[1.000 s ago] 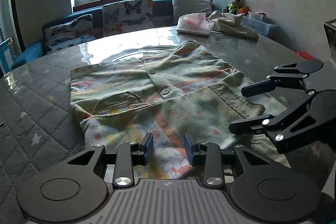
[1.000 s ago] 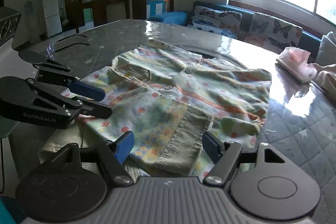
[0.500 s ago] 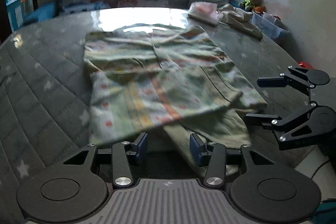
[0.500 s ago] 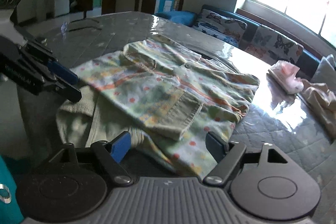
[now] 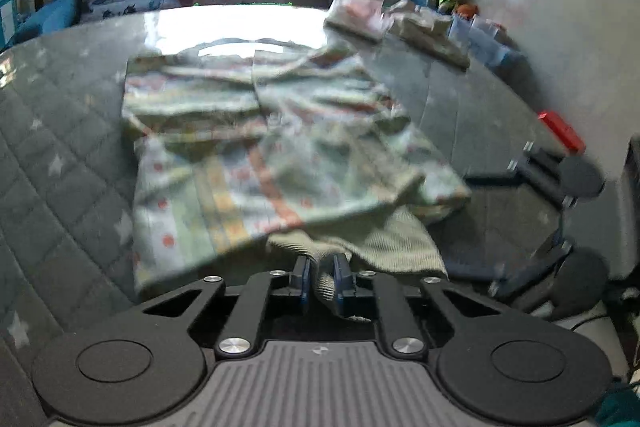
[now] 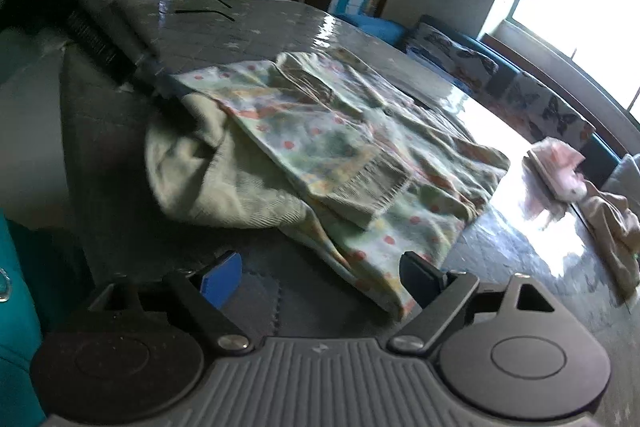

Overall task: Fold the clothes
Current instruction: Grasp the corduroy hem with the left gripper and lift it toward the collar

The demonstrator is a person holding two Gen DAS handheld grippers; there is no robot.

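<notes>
We have the shirt point(image 5: 256, 151) lying on the table point(image 5: 60, 155), partly folded. Our left gripper point(image 5: 322, 277) is closing on its ribbed hem point(image 5: 360, 247). Our right gripper point(image 6: 320, 275) is opening, with nothing inside. We think more folds are left.
</notes>
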